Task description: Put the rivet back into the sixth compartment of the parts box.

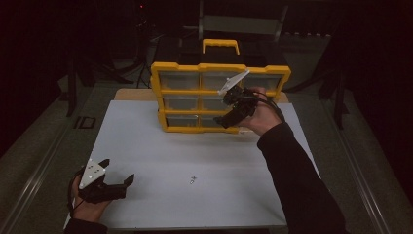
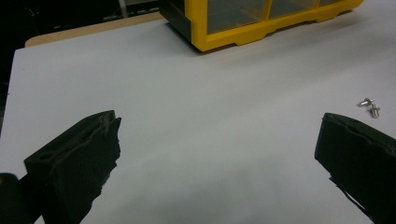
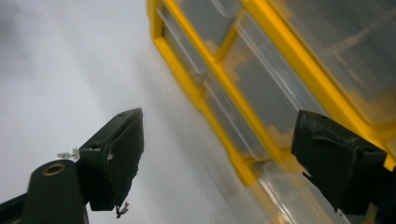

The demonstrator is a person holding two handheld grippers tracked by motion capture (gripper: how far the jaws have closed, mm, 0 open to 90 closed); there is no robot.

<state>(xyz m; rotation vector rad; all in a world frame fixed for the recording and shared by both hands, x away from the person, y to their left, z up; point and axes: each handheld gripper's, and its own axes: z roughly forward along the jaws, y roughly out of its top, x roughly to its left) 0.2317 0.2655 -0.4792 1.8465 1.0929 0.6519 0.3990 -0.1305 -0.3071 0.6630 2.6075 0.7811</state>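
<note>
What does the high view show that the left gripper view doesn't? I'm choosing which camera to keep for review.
High view alone: the person's right hand holding the right gripper against the front of the organizer, that organizer's yellow handle and all its drawers, plus the left gripper's grey plate.

Left gripper view alone: a close look between the left gripper and its open jaws, and two separate small metal screws, which the high view blurs together.

Both: the white table, the yellow organizer, the screws.
</note>
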